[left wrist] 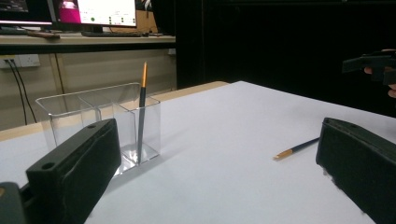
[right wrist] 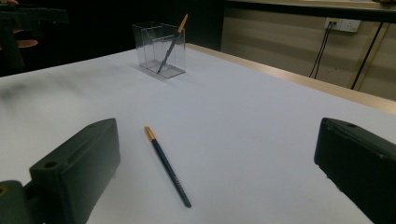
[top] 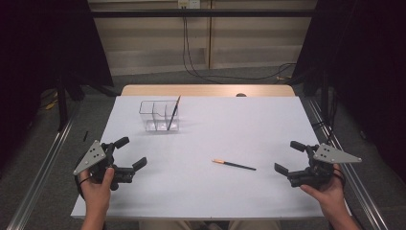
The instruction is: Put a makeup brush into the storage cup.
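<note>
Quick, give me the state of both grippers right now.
Left gripper: open, holding nothing, at the table's near left.
Right gripper: open, holding nothing, just right of the loose pencil lying on the table.

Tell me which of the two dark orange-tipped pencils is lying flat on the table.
The dark orange-tipped pencil near the right gripper lies flat on the white table; the other pencil stands leaning inside the clear plastic holder.
</note>
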A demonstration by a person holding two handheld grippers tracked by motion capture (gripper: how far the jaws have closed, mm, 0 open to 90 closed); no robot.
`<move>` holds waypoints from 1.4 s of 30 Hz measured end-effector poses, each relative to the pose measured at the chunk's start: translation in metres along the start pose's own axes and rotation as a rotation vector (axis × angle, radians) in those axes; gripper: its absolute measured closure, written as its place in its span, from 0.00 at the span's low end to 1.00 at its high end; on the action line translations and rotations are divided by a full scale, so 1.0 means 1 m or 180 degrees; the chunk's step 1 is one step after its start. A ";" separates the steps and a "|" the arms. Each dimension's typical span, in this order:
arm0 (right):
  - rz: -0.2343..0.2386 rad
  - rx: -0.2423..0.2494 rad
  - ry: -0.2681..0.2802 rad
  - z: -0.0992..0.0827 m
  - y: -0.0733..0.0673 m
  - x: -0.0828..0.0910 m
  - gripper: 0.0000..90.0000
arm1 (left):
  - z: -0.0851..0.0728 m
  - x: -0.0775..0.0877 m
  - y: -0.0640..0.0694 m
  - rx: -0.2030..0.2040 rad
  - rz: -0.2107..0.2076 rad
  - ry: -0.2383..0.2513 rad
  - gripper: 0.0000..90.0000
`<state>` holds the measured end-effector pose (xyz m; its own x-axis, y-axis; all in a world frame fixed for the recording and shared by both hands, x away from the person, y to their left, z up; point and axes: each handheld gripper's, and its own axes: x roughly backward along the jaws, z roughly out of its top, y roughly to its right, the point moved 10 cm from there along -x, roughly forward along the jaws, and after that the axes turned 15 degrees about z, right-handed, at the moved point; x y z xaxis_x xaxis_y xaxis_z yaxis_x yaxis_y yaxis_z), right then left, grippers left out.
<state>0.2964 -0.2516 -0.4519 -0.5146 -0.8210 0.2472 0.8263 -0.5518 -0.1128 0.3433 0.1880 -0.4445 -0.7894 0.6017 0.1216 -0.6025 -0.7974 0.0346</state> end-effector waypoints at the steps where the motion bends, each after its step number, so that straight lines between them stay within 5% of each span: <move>1: 0.0002 -0.0011 0.0005 0.001 0.000 -0.001 0.00 | 0.000 0.001 0.000 0.0020 0.0008 0.0003 0.00; 42: 0.0054 0.0003 0.0117 0.023 0.014 -0.043 0.00 | -0.001 0.002 0.000 0.0019 -0.0040 0.0023 0.00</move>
<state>0.3353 -0.2207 -0.4415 -0.5087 -0.8351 0.2097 0.8351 -0.5377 -0.1157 0.3417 0.1887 -0.4452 -0.7826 0.6121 0.1138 -0.6117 -0.7899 0.0419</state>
